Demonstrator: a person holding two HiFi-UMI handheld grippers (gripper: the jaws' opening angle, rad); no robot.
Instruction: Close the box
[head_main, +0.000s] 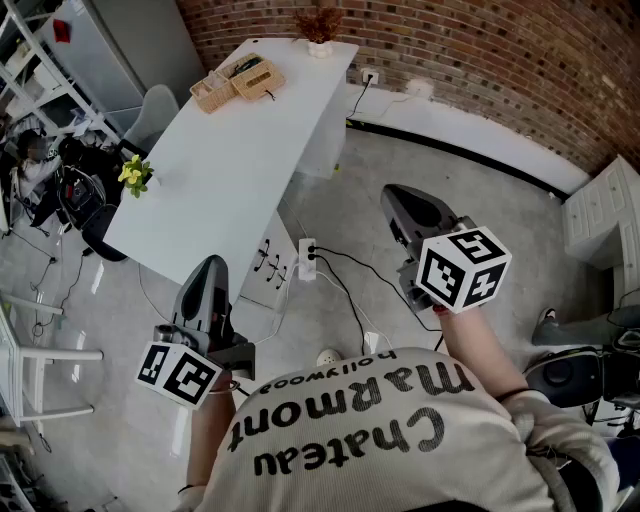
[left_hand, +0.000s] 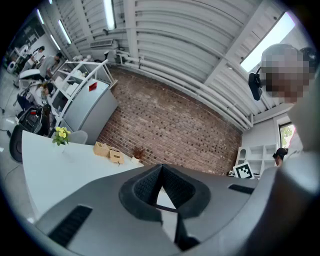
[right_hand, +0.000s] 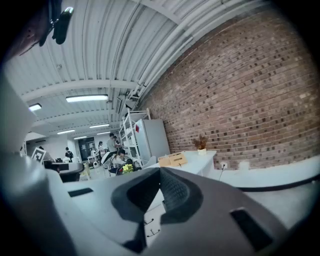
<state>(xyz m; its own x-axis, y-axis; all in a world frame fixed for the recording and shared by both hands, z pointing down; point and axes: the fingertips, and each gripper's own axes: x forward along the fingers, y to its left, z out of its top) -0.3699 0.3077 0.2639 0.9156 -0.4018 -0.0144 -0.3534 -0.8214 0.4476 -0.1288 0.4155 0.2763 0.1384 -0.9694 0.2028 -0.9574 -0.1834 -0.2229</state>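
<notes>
Left grey two-jaw gripper and right grey two-jaw gripper both had jaws pressed together on nothing, well apart from the tan wooden box at the long white table's far end.

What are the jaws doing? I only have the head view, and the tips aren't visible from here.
Observer: On the left gripper the jaws are together, with nothing between them.
Operator: And the right?
Observer: The right gripper is shut and empty as well.
Operator: Anyone nearby?
Observer: The right gripper view shows several people near the white shelving.
</notes>
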